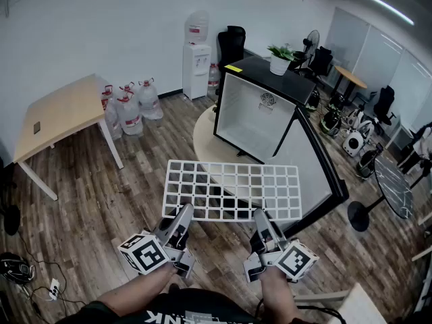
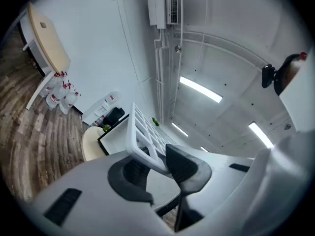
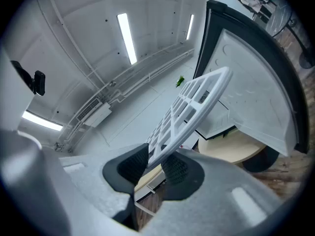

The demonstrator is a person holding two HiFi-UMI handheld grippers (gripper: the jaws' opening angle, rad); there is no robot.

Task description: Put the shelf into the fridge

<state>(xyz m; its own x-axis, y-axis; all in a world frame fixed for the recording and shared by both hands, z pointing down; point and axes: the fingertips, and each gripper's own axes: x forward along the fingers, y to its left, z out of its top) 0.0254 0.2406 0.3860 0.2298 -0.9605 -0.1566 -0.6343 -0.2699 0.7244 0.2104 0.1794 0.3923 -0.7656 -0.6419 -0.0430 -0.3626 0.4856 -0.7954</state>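
A white grid shelf (image 1: 233, 190) hangs flat in the air in front of the small black fridge (image 1: 260, 103), held by its near edge. My left gripper (image 1: 182, 214) is shut on the shelf's near left edge, and the left gripper view shows the shelf (image 2: 142, 136) pinched between the dark pads. My right gripper (image 1: 260, 218) is shut on the near right edge; the shelf (image 3: 192, 109) runs up from between its pads. The fridge's white inside (image 1: 253, 113) is empty and its door (image 1: 312, 164) stands open to the right.
The fridge stands on a round beige table (image 1: 202, 137). A wooden table (image 1: 57, 113) is at the left with water jugs (image 1: 131, 106) beside it. A water dispenser (image 1: 196, 63) and office chairs stand at the back, a fan stand (image 1: 361, 214) at the right, cables (image 1: 30, 279) on the floor.
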